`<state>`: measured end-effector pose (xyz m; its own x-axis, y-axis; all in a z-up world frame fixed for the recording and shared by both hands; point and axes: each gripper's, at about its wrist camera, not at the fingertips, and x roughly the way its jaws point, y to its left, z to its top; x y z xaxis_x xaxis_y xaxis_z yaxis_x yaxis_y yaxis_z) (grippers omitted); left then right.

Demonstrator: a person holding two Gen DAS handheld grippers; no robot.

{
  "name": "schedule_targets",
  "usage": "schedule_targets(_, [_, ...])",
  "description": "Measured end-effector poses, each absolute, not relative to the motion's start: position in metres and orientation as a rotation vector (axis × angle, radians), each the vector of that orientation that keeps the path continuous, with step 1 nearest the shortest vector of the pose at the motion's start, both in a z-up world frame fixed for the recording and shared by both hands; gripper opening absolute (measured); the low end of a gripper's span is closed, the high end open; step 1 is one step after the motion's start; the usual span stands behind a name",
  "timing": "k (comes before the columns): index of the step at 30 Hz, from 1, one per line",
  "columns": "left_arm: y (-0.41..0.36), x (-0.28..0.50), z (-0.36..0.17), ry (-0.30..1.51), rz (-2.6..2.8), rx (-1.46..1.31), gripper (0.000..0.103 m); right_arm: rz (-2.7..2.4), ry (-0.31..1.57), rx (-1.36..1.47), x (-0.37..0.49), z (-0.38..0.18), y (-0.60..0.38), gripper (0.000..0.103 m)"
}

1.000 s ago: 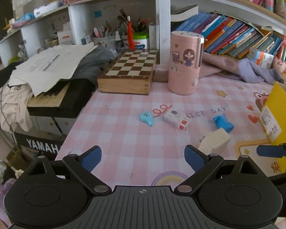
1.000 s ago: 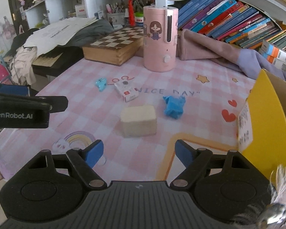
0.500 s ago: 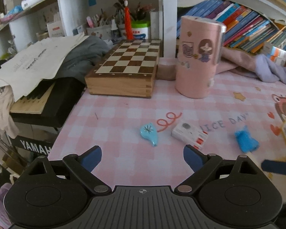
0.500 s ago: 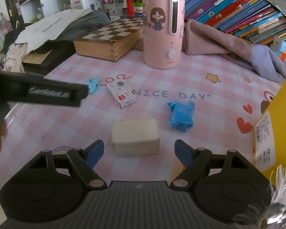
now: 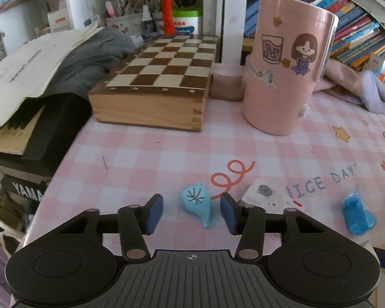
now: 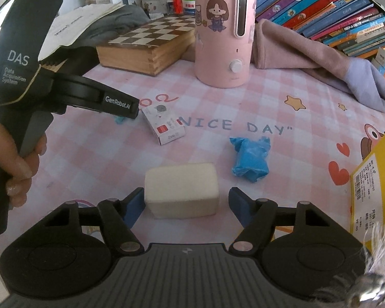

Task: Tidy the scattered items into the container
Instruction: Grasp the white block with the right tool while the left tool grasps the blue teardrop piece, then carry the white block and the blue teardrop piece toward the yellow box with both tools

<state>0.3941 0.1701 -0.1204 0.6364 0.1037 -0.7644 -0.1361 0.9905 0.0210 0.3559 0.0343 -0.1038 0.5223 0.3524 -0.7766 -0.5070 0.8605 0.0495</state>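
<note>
A small light-blue teardrop-shaped item (image 5: 196,202) lies on the pink checked tablecloth, between the blue pads of my left gripper (image 5: 191,213). The jaws are closing, with a gap still showing on each side. My right gripper (image 6: 187,206) straddles a cream sponge block (image 6: 182,190), also closing. Its left pad is at the block's edge and its right pad stands clear. A small white box (image 6: 164,125) and a crumpled blue bag (image 6: 250,159) lie farther out. The yellow container (image 6: 372,179) stands at the right edge.
A tall pink cylinder (image 5: 287,77) and a wooden chess box (image 5: 161,84) stand at the back. A pink and lilac cloth (image 6: 320,59) lies before the bookshelf. A black keyboard (image 5: 25,133) sits beyond the table's left edge. A hand (image 6: 15,169) holds the left tool.
My left gripper moved forward and down onto the teardrop item, and its jaws narrowed sharply. The right gripper came closer to the sponge block, and its jaws narrowed a little.
</note>
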Motion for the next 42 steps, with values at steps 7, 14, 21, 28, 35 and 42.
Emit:
schedule_targets(7, [0.166, 0.395, -0.118, 0.866, 0.119, -0.035, 0.024, 0.538, 0.871, -0.199, 0.358, -0.105, 0.036, 0.051])
schedule_targets(14, [0.165, 0.377, -0.096, 0.808, 0.1, -0.066, 0.024, 0.537, 0.868, -0.208, 0.348, -0.1, 0.032, 0.049])
schedule_targets(21, [0.162, 0.347, -0.07, 0.759, 0.074, -0.101, 0.024, 0.53, 0.832, -0.198, 0.331, -0.086, 0.025, 0.048])
schedule_targets(28, [0.153, 0.311, -0.05, 0.712, 0.051, -0.098, 0.024, 0.524, 0.794, -0.193, 0.301, -0.07, 0.015, 0.048])
schedule_targets(35, [0.146, 0.27, -0.034, 0.683, 0.035, -0.112, 0.024, 0.523, 0.761, -0.192, 0.272, -0.054, 0.004, 0.048])
schedule_targets(42, [0.142, 0.222, -0.017, 0.65, 0.022, -0.129, 0.024, 0.505, 0.719, -0.176, 0.239, -0.036, -0.013, 0.048])
